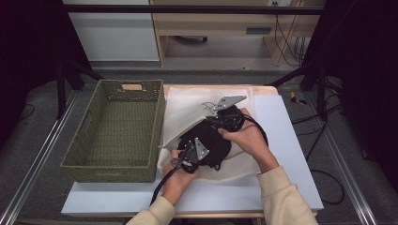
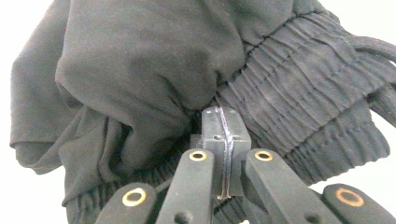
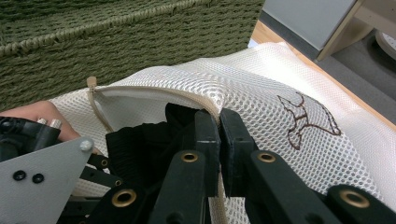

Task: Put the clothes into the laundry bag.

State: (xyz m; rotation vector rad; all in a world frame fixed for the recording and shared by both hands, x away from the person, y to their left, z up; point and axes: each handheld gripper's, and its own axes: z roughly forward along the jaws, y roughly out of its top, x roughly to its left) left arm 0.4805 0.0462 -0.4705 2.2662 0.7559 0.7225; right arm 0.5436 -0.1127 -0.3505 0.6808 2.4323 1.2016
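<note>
In the left gripper view, the left gripper (image 2: 219, 122) has its jaws pressed together on a fold of the black garment (image 2: 154, 70), which bunches just beyond and around the tips, its elastic waistband to one side. In the right gripper view, the right gripper (image 3: 218, 122) is clamped on the zippered rim of the white mesh bag (image 3: 261, 88), holding the mouth open; the garment lies just under that rim, seemingly partway inside, though how far in is hard to judge. From the high view, bag and garment rest on the table (image 1: 281, 140), both hands close together, the green woven basket (image 1: 117, 131) just beside the bag.
</note>
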